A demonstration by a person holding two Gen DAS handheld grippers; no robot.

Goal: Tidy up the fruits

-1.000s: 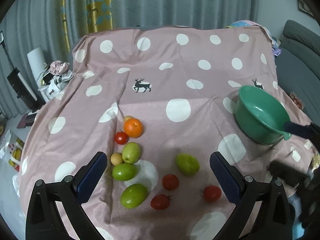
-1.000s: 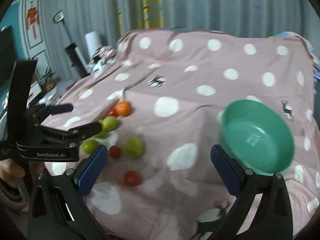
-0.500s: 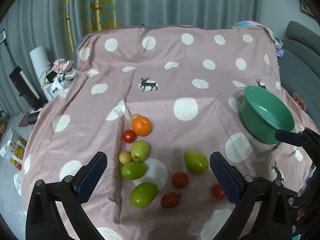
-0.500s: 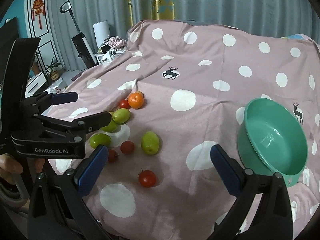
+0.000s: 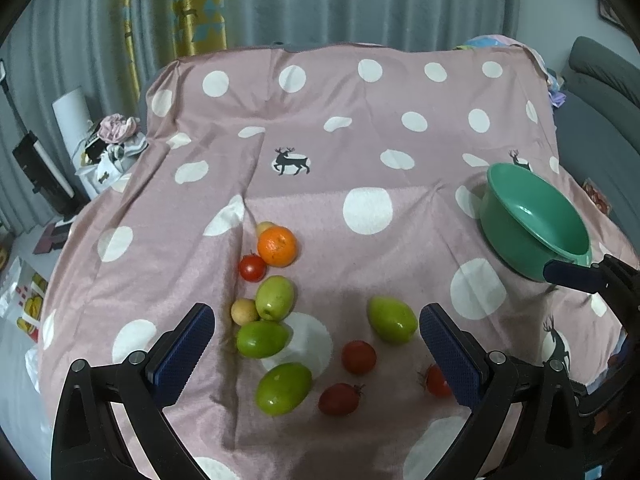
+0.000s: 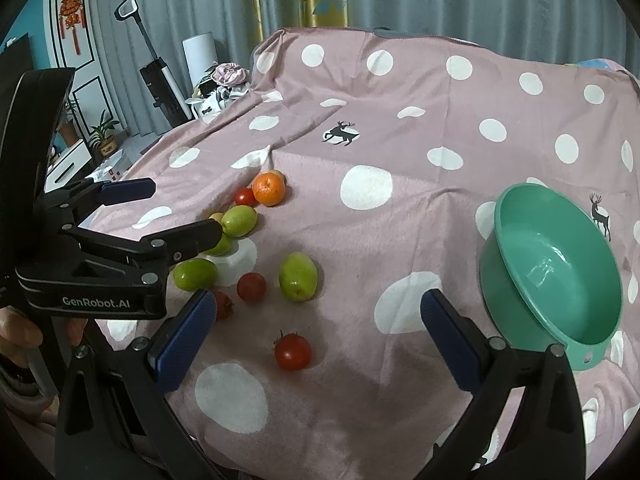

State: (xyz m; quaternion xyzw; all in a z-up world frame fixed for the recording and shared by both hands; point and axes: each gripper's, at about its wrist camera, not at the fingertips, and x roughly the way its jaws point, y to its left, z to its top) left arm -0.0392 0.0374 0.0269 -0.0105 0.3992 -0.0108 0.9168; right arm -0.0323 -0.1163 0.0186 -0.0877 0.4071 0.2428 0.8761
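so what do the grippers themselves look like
Both are matte black frames with silver screw heads and two long fingers tipped with dark blue textured pads. The left gripper, seen from the right wrist view, carries white "GenRobot.AI" lettering on its body. The right gripper matches it. No cables show.

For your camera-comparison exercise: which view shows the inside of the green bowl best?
The right wrist view: the green bowl faces the camera, its empty interior open. The left wrist view shows it farther off, side-on, partly behind the right gripper.
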